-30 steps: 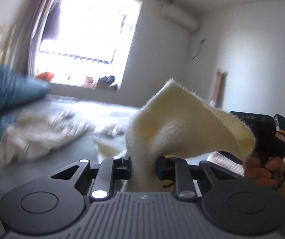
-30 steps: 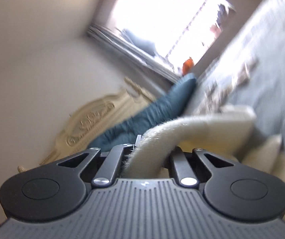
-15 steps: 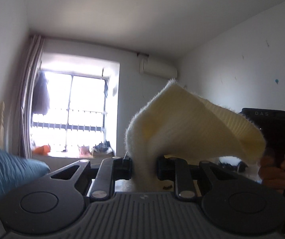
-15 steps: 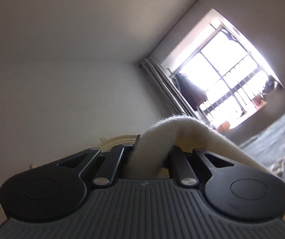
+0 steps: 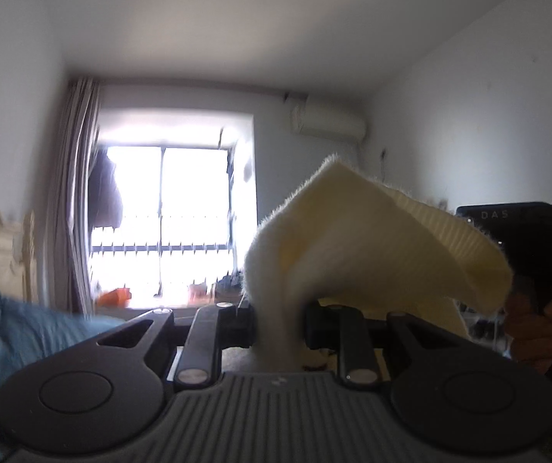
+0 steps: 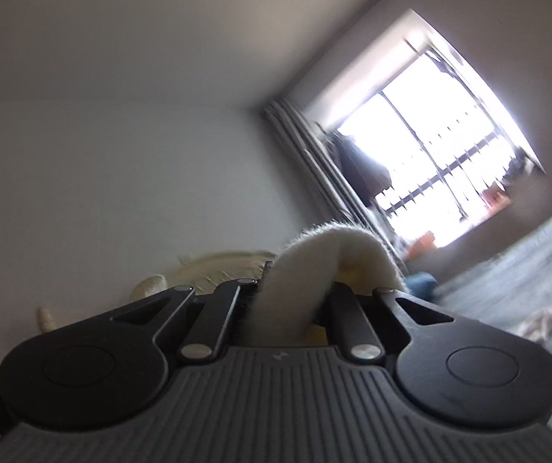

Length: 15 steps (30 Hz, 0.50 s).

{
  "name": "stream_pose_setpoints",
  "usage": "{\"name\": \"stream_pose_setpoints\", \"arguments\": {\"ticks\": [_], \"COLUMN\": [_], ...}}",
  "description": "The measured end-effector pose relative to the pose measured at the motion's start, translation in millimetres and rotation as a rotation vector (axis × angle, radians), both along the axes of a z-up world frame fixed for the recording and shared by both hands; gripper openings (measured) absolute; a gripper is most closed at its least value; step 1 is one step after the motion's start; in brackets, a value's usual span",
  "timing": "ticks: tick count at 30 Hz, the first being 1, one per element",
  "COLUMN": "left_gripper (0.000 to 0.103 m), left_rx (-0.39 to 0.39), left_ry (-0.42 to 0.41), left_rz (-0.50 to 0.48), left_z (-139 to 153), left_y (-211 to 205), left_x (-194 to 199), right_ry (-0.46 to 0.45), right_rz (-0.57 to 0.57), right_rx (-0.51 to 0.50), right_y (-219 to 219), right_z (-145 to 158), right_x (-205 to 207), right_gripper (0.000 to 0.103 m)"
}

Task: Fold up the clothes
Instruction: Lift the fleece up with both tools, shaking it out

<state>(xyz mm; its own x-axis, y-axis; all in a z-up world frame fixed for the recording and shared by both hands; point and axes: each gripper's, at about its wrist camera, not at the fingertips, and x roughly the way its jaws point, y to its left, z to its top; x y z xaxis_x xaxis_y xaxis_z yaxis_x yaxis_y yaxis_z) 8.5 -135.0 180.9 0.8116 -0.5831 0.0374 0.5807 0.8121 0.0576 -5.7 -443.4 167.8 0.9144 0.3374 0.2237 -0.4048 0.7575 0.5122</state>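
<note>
Left gripper (image 5: 279, 326) clamped on cream knit garment (image 5: 357, 243), fabric bunched between narrow jaws and flaring rightward. Right gripper (image 6: 287, 301) likewise pinched tight on same garment's fuzzy edge. Garment raised in air before window (image 5: 167, 220). Grey bed (image 6: 526, 270) visible lower right in right view, small cloth (image 6: 542, 322) lying on it.

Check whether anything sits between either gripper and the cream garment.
Nothing does. The left gripper is shut on a bunch of the cream garment, and the right gripper is shut on another part of it. The fabric sits directly between each pair of jaws.
</note>
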Motion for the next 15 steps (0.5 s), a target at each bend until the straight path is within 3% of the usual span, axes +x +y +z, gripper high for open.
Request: {"name": "stream_pose_setpoints", "arguments": {"ticks": [6,9,11,15], "left_gripper": [0.025,0.025,0.026,0.026], "left_rx": [0.034,0.049,0.072,0.145], "left_ry": [0.112,0.132,0.153,0.278], "left_rz": [0.047,0.072,0.096,0.124], "left_z": [-47,-65,-83,-155], "left_y": [-22,-35,-45,-58], "left_x": [92,142,177,254], "right_ry": [0.149,0.168,0.210,0.340], "right_rz": [-0.066,-0.106,-0.122,-0.148], "right_rx": [-0.042,-0.074,-0.080,-0.079], "right_y": [-1,-5,-11,-24], "right_z": [-45,-50,-68,-131], "right_x": [77,137,177,254], "right_gripper": [0.005,0.005,0.005,0.005]}}
